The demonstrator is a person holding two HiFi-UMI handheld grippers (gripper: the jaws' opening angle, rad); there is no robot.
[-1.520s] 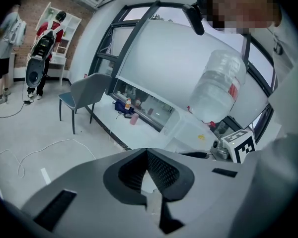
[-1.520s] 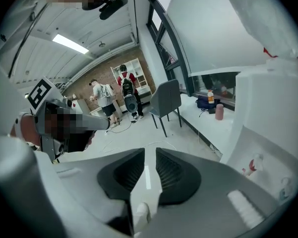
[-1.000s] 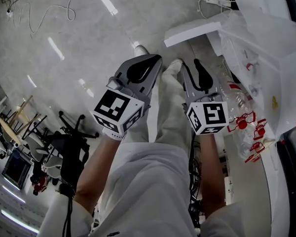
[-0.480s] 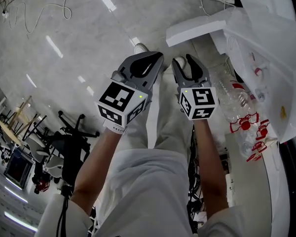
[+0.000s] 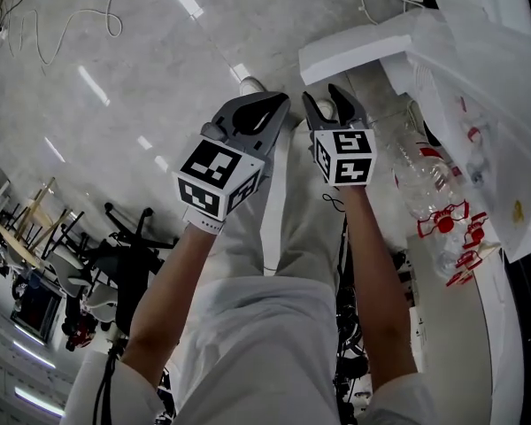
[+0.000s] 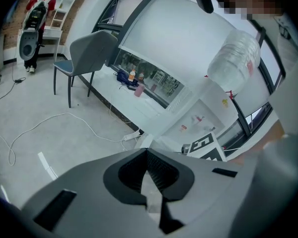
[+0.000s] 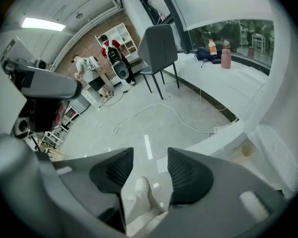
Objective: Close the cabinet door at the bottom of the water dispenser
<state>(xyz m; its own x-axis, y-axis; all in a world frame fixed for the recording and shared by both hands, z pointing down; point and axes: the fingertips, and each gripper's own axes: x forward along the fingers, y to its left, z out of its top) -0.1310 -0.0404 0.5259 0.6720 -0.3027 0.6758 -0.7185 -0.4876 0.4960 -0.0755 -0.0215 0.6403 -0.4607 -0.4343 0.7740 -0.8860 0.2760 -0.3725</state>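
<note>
Both tools sit lower than a second ago, near the open white flat-panel cabinet door [image 5: 354, 50], which lies at one o'clock of the right tool [image 5: 323, 101]. We see the right tool's jaws opening with nothing between them, and the left tool [image 5: 281, 104] clenched and empty. The door looks untouched, so the closing push is still ahead.

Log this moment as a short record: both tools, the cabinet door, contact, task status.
left tool: jaws together, empty
right tool: jaws opening, nothing between them; only the person's shoe shows beyond
cabinet door: open, swung out from the water dispenser
contact: neither tool touches the door
task status: door not yet closed
</note>
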